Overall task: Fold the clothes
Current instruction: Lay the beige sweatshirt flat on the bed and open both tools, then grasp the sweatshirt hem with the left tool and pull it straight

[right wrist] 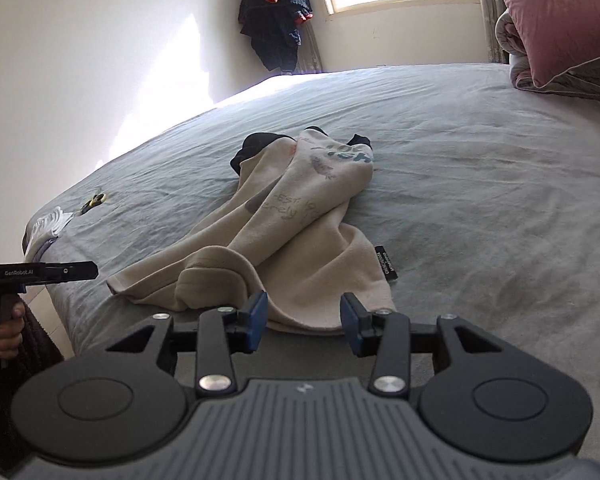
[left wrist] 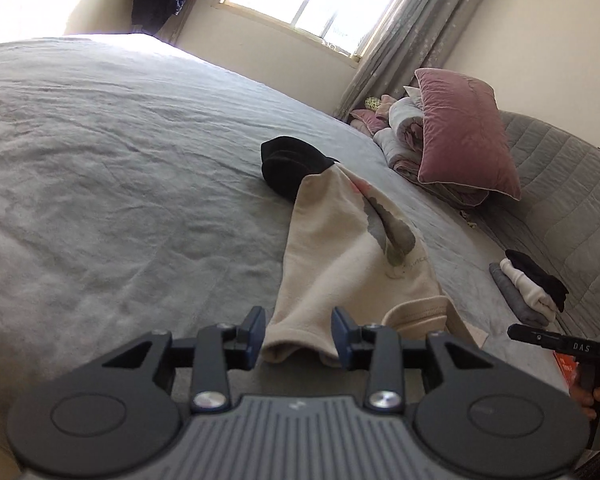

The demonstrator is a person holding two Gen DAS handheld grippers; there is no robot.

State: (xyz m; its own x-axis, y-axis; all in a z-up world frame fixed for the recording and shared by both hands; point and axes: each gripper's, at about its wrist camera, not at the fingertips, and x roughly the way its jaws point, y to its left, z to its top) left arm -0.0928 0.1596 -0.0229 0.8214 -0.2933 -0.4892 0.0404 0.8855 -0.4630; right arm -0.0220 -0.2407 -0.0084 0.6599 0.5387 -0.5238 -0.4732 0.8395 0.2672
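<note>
A: Left claw (left wrist: 299,334) partly open, cream top's (left wrist: 340,256) hem btwn its pads, not pinched.
B: Right claw (right wrist: 304,330) open too; top's crumpled on bed (right wrist: 480,200) just ahead.

The sweatshirt (right wrist: 284,232) lies on the bed (right wrist: 480,208), partly over a dark garment (right wrist: 256,146) behind it.

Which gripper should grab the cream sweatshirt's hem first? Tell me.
Probably the left gripper: its open jaws already straddle a bunched edge of the cream sweatshirt. The right gripper, also open, sits just short of the hem, with only a thin flat edge before it.
</note>
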